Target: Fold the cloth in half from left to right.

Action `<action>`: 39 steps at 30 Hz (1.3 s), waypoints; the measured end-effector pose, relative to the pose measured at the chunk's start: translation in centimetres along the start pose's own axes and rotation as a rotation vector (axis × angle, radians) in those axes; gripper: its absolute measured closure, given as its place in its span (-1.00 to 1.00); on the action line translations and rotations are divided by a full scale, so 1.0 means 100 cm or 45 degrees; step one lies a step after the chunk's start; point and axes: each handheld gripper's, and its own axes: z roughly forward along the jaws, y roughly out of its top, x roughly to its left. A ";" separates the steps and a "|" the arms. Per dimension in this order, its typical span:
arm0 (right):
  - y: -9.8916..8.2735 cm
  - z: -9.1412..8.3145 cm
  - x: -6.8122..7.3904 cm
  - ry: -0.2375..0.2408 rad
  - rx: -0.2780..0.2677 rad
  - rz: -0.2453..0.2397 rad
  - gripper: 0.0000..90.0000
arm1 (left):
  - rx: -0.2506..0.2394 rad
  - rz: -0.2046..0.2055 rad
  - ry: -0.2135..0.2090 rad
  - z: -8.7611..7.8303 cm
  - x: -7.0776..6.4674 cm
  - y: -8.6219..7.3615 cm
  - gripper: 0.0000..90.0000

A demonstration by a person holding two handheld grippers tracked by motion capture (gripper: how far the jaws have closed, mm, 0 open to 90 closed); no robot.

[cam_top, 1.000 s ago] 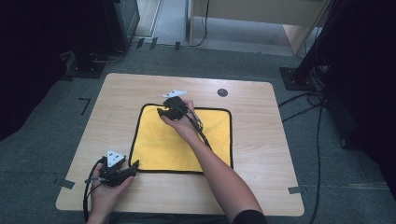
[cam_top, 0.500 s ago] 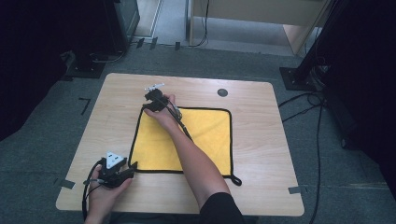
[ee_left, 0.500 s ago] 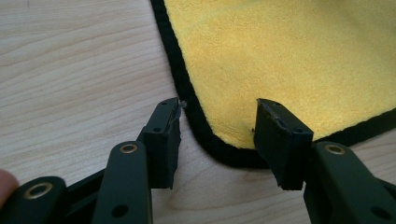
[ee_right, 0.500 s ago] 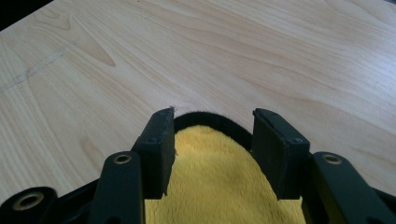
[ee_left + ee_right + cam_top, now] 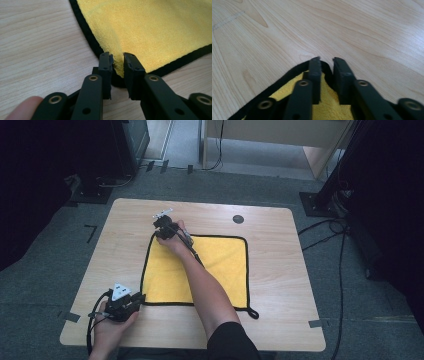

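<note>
Left hand-held gripper [image 5: 117, 65] and right hand-held gripper [image 5: 326, 65] have just closed, pinching the yellow cloth's [image 5: 215, 265] left corners; bare desk [image 5: 280, 240] all around.

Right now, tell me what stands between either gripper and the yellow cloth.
Nothing visible does. The left gripper pinches the near left corner of the yellow cloth; the right gripper pinches its far left corner.

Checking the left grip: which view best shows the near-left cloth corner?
The left gripper view: the corner is pinched up between the left tongs. The high view shows it small beside them. The right gripper view shows another corner.
</note>
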 end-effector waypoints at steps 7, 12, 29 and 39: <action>0.015 0.002 0.019 -0.037 0.014 -0.046 0.95 | 0.018 0.001 0.022 -0.008 0.008 0.002 0.86; 0.034 -0.006 0.031 0.041 -0.088 -0.034 0.95 | 0.005 0.019 0.281 -0.021 0.016 0.002 0.87; -0.013 -0.102 -0.064 0.169 -0.258 0.026 0.95 | -0.176 0.268 -0.002 -0.013 -0.077 0.034 0.88; -0.073 -0.133 -0.125 0.088 -0.226 0.100 0.95 | -0.108 0.455 -0.187 0.028 -0.152 0.050 0.87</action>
